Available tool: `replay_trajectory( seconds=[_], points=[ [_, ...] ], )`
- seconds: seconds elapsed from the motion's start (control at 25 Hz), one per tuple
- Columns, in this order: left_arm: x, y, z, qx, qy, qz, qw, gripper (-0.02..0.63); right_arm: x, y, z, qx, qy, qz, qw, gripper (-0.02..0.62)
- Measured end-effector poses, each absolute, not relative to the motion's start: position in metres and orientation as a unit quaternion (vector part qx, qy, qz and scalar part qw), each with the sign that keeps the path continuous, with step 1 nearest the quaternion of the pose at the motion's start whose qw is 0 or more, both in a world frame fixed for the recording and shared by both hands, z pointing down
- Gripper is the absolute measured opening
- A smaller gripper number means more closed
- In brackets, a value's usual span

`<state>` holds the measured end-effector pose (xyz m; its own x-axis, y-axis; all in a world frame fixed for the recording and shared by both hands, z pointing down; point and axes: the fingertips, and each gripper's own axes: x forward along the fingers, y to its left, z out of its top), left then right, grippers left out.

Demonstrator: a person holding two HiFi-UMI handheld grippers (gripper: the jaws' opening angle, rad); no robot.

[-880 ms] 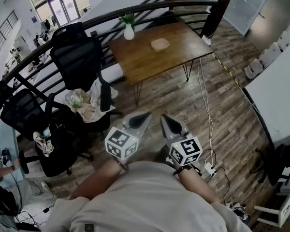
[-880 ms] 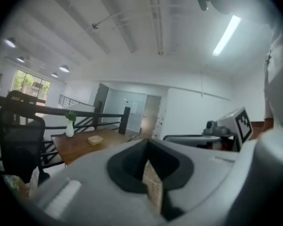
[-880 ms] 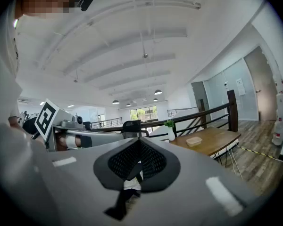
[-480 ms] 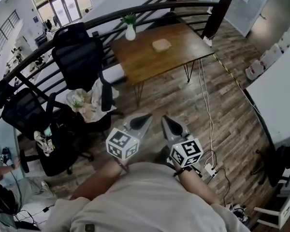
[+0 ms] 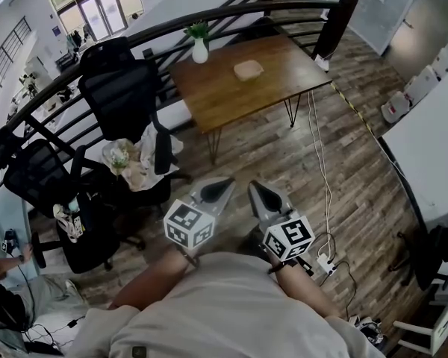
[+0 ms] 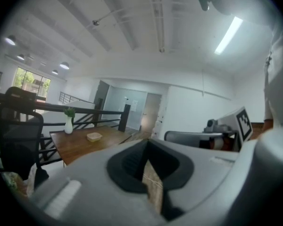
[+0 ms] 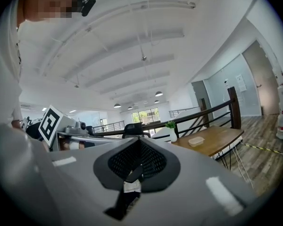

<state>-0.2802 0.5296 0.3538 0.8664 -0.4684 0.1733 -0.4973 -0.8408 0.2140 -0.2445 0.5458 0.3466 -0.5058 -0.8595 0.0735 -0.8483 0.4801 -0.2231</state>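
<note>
Grippers sit side by side near the middle of the head view, close to our chest. They are the left gripper (image 5: pixel 218 187) and the right gripper (image 5: pixel 258 191), two in all. Both point toward 12 o'clock with jaws pressed together and nothing between them. At 12 o'clock, well apart across plank floor, stands one wooden table (image 5: pixel 231 99). It carries one shallow container (image 5: pixel 248 69) and one white vase (image 5: pixel 199 49) with a green plant. At 10 o'clock, near the left gripper, a black chair (image 5: pixel 123 92) holds a pale bundle (image 5: pixel 127 159). We count at least two other chairs (image 5: pixel 30 171) around it. One white cable (image 5: pixel 319 155) runs along the floor at 2 o'clock.

In the left gripper view we see the left gripper (image 6: pixel 147 142) with its pads meeting at the tips and only floor showing below them. The wooden table (image 6: pixel 80 144) lies at 9 o'clock with the container (image 6: pixel 94 136) and vase (image 6: pixel 69 125) on it. One marker cube (image 6: pixel 244 121), the right gripper's, shows at 3 o'clock.

In the right gripper view the right gripper (image 7: pixel 139 142) is likewise closed on nothing. The wooden table (image 7: pixel 212 144) sits at 3 o'clock, and the left gripper's cube (image 7: pixel 51 124) at 9 o'clock.
</note>
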Motion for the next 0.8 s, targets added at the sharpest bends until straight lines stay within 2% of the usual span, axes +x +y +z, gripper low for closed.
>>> replay_trajectory(
  seconds=[0.4, 0.8],
  points=[
    [-0.198, 0.483, 0.365, 0.958, -0.246, 0.060, 0.132, 0.003, -0.160, 0.499, 0.355, -0.499, 0.858, -0.120, 0.034, 0.005],
    [-0.048, 0.414, 0.363, 0.962, -0.230, 0.052, 0.140, 0.003, -0.011, 0.427, 0.346, -0.505, 0.855, -0.114, 0.027, 0.005]
  ],
)
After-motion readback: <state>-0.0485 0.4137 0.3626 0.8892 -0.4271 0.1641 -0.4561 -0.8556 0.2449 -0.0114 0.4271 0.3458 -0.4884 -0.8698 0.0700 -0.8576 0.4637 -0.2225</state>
